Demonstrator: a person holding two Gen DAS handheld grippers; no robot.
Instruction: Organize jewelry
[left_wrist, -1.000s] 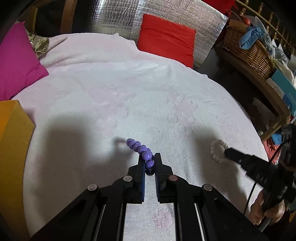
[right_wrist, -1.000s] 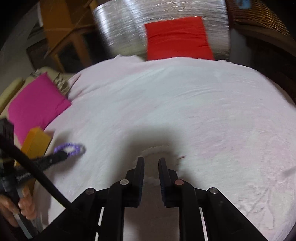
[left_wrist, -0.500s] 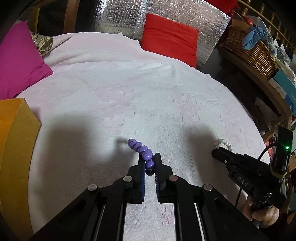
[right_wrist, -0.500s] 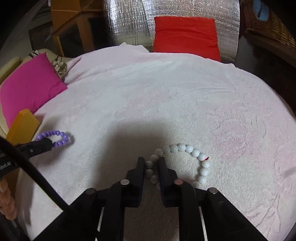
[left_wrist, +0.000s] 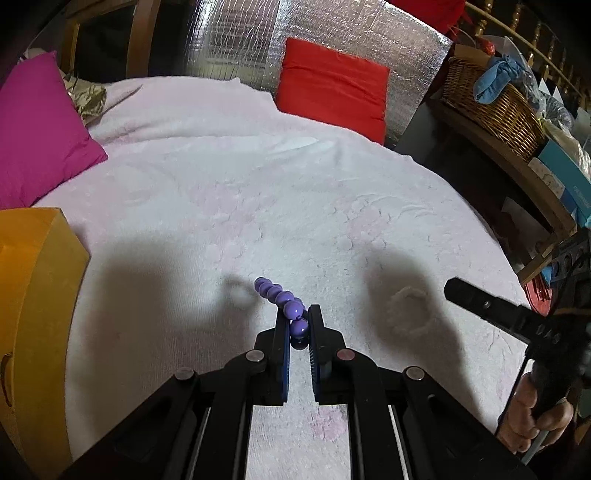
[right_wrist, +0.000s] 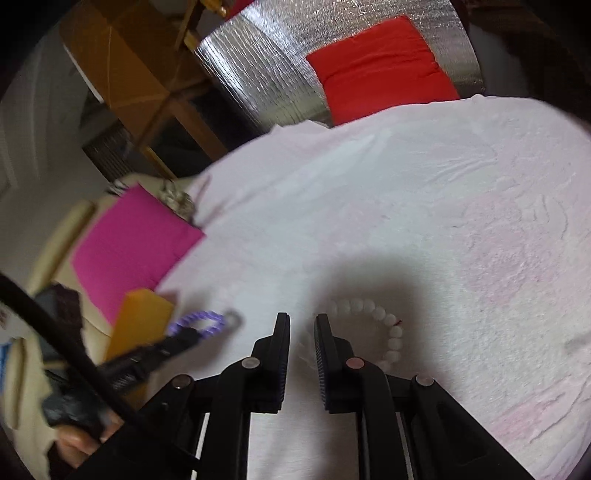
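My left gripper (left_wrist: 298, 317) is shut on a purple bead bracelet (left_wrist: 280, 295) and holds it above the pale pink blanket (left_wrist: 258, 206); the bracelet also shows in the right wrist view (right_wrist: 201, 320). A white bead bracelet (right_wrist: 384, 325) lies on the blanket in shadow, blurred in the left wrist view (left_wrist: 408, 310). My right gripper (right_wrist: 302, 325) hovers above its left side with the jaws nearly closed and nothing clearly between them. In the left wrist view its tip (left_wrist: 452, 286) is up and right of the white bracelet.
An orange box (left_wrist: 33, 295) stands at the blanket's left edge. A magenta cushion (left_wrist: 37, 129) lies far left, a red cushion (left_wrist: 332, 88) at the back. A wicker basket (left_wrist: 491, 99) sits on a wooden shelf at the right.
My right gripper has lifted off and swung left, leaving the white bracelet on the blanket. My left gripper keeps its hold on the purple bracelet and has shifted slightly.
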